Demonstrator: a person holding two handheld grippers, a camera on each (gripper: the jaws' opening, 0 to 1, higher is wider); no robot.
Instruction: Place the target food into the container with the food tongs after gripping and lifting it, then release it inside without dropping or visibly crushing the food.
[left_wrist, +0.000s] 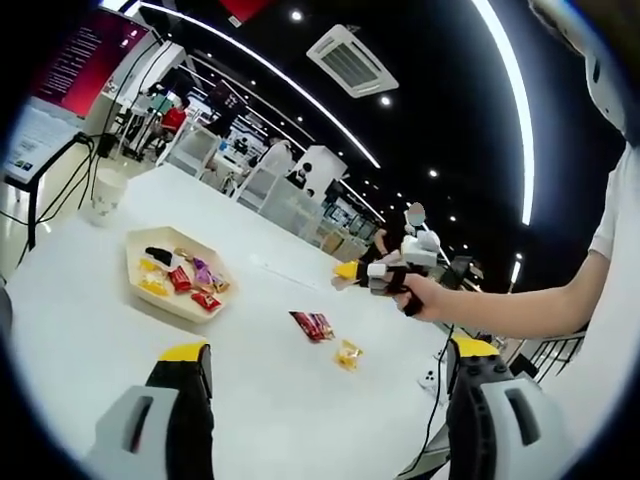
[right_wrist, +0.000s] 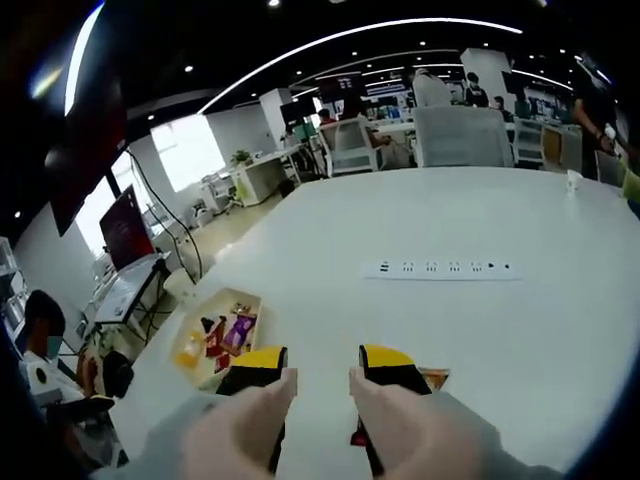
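A cream tray (left_wrist: 168, 306) holding several wrapped snacks sits left of centre on the white table. Two loose packets lie to its right: a red one (left_wrist: 312, 325) and a small yellow one (left_wrist: 349, 353). My left gripper (left_wrist: 330, 350) is low over the near table edge, open wide, with nothing between its jaws. A hand holds my right gripper (left_wrist: 370, 272) above the table beyond the two packets. In the right gripper view, that gripper (right_wrist: 322, 358) is open and empty. The tray (right_wrist: 245, 296) lies left of its jaws, and an orange packet (right_wrist: 436, 378) peeks out by the right jaw.
A paper cup (left_wrist: 105, 192) stands at the far left of the table. A white power strip (right_wrist: 443, 268) lies mid-table, and a cable hangs off the right edge (left_wrist: 437, 400). Desks, chairs and people fill the office behind.
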